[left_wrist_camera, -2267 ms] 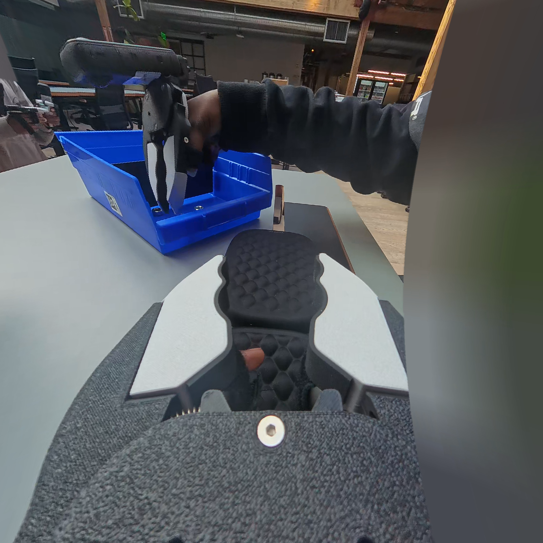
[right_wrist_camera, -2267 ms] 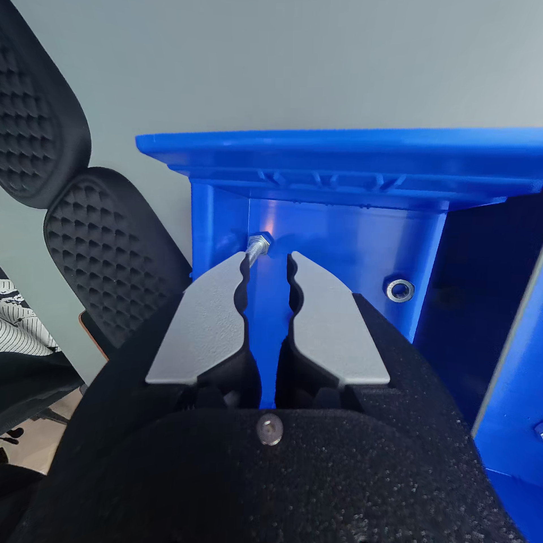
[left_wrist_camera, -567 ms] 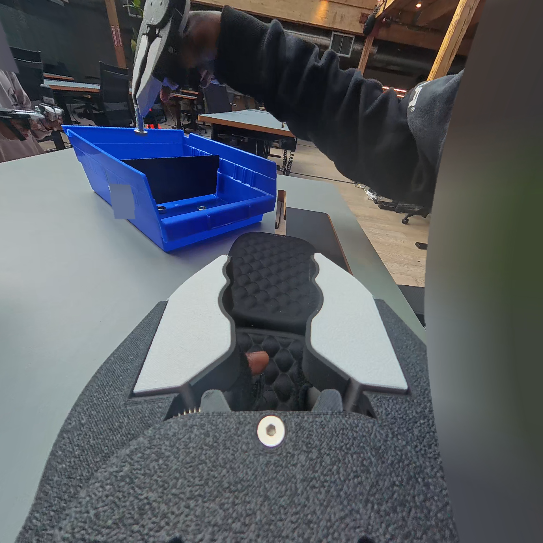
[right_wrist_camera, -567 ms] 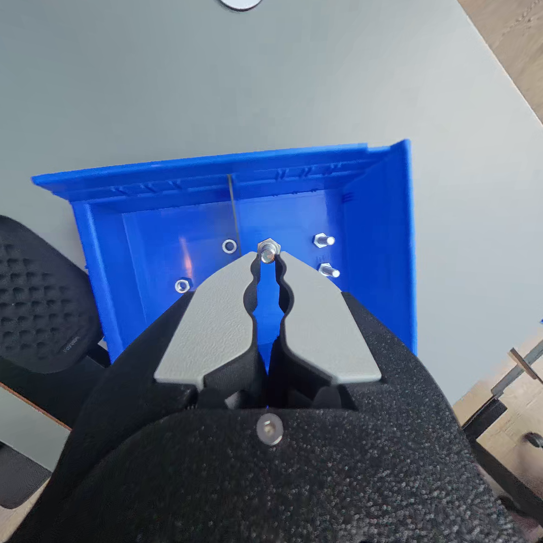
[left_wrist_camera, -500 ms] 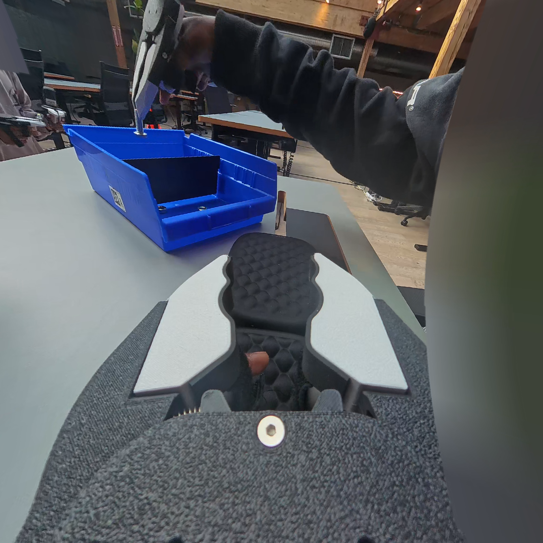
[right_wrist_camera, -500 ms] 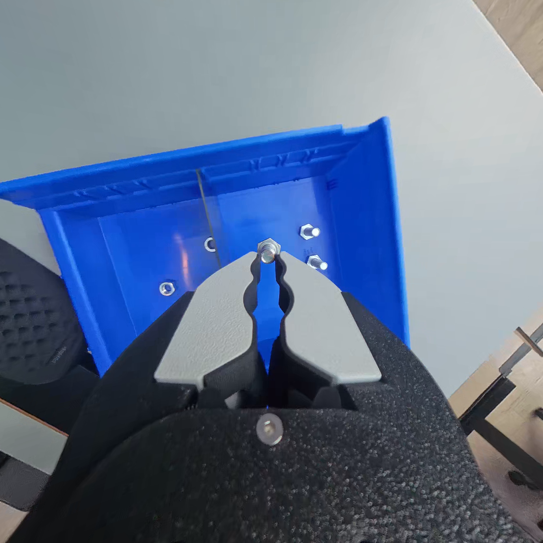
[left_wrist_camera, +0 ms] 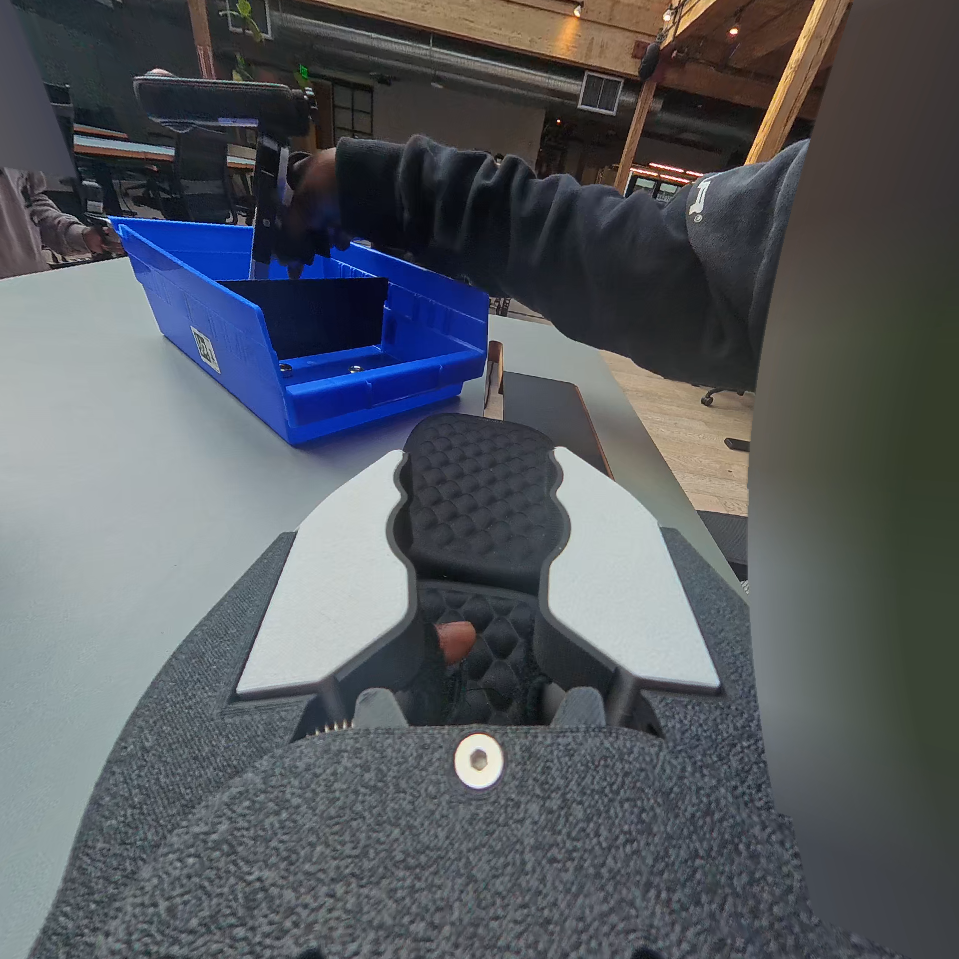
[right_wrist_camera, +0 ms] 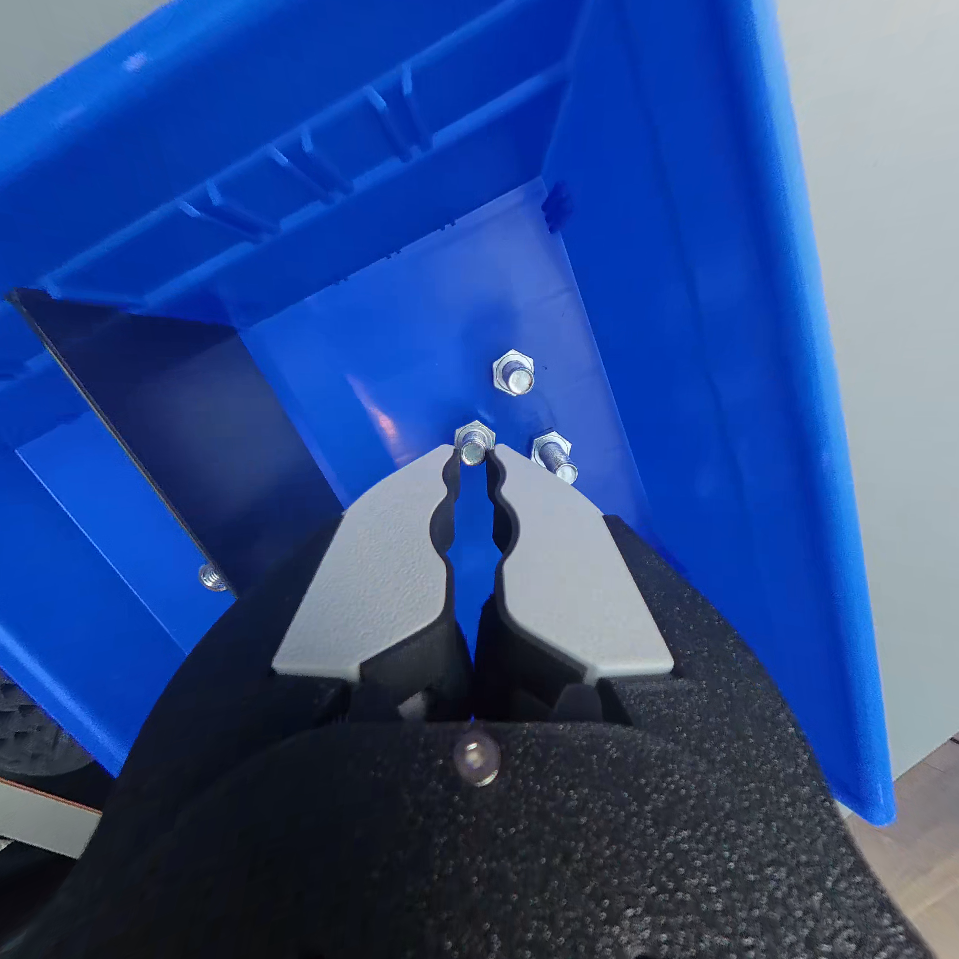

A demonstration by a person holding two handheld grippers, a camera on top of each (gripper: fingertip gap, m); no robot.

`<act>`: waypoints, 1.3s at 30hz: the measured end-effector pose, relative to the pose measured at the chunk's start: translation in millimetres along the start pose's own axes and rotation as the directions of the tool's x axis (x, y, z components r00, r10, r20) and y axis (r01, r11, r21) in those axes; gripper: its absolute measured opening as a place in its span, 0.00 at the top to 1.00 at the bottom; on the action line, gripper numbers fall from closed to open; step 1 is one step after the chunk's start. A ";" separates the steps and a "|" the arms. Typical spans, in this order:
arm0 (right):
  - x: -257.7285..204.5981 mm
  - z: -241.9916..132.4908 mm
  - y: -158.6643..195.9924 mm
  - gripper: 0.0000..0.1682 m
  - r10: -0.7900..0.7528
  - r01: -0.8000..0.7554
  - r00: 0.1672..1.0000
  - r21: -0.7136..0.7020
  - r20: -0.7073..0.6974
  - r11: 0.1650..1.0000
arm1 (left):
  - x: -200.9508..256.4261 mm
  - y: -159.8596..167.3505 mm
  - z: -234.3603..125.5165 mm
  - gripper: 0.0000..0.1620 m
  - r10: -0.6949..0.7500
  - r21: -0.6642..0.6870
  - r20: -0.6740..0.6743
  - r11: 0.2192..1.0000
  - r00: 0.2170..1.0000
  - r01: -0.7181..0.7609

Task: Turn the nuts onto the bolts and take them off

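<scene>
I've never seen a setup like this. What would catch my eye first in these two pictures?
Probably the bright blue bin on the grey table, with a dark-sleeved arm reaching into it. Seen close in the right wrist view, the right gripper pinches a silver bolt with a nut on it, beside two more bolts in that compartment. The left gripper waits open near the table's edge.

Grey tabletop [left_wrist_camera: 129, 467] fills the foreground, and at two o'clock there's pale wood flooring [left_wrist_camera: 674, 446]. Up at twelve, a silver duct [left_wrist_camera: 441, 57] under timber beams [left_wrist_camera: 799, 67], small ceiling lamps glowing; desks and office chairs [left_wrist_camera: 202, 171] at ten o'clock.
</scene>
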State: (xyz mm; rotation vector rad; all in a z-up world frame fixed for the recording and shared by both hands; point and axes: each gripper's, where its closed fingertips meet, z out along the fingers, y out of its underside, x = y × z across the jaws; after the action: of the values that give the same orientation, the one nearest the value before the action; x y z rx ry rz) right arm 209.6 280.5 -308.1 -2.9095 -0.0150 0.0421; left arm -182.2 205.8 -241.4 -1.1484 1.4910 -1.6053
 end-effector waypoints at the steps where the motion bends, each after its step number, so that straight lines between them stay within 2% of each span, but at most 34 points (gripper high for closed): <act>1: 0.6 1.7 1.2 0.95 0.001 -0.001 1.000 -0.006 -0.003 1.000 | 0.2 0.1 0.0 0.70 0.001 0.000 0.000 1.000 1.000 -0.001; 4: 1.4 5.6 5.0 0.94 0.012 -0.012 1.000 -0.025 -0.002 1.000 | 0.5 0.1 -0.1 0.70 0.003 0.000 0.000 1.000 1.000 -0.003; 7: -0.3 -0.8 0.6 0.87 0.017 -0.017 1.000 0.017 0.000 1.000 | 0.6 0.0 0.0 0.70 0.004 0.000 0.000 1.000 1.000 -0.004; 11: -1.4 -25.2 -4.9 0.81 0.015 -0.010 0.999 0.103 -0.049 0.995 | 0.8 0.4 0.4 0.70 0.006 -0.004 0.001 1.000 1.000 -0.006; 14: -13.1 -49.9 -5.1 0.72 0.000 0.012 0.998 0.184 -0.065 0.983 | 1.0 0.6 0.5 0.70 0.011 -0.006 0.003 1.000 1.000 -0.011; 19: -51.8 -91.2 4.8 0.56 -0.042 0.064 0.997 0.336 -0.072 0.940 | 1.3 0.0 0.4 0.70 0.019 -0.005 0.010 1.000 1.000 -0.019; 23: -93.2 -113.7 22.1 0.44 -0.064 0.078 0.997 0.444 -0.047 0.893 | -0.5 -7.9 -4.0 0.69 0.013 0.046 0.025 0.999 1.000 -0.014; 28: -143.7 -129.1 45.2 0.36 -0.122 0.116 0.992 0.557 -0.025 0.822 | -8.1 -24.6 -15.4 0.63 0.053 0.053 0.117 0.997 0.992 -0.059; 33: -182.3 -125.6 65.5 0.36 -0.197 0.178 0.980 0.555 -0.024 0.813 | -11.5 -50.9 -51.2 0.54 0.076 -0.034 0.263 0.997 0.962 -0.069; 36: -188.4 -110.4 80.8 0.37 -0.249 0.259 0.965 0.457 -0.084 0.851 | -14.5 -49.4 -90.2 0.50 0.121 -0.195 0.368 0.980 0.922 -0.050; 39: -189.0 -91.8 93.3 0.38 -0.285 0.307 0.952 0.347 -0.114 0.886 | -17.3 -33.3 -139.6 0.49 0.175 -0.387 0.460 0.922 0.871 0.019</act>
State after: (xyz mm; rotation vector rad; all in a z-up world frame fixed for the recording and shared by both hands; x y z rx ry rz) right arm 24.1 166.1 -235.1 -2.5055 -0.4000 -0.0861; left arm -299.2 283.3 -206.8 -1.5462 1.5067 -0.8813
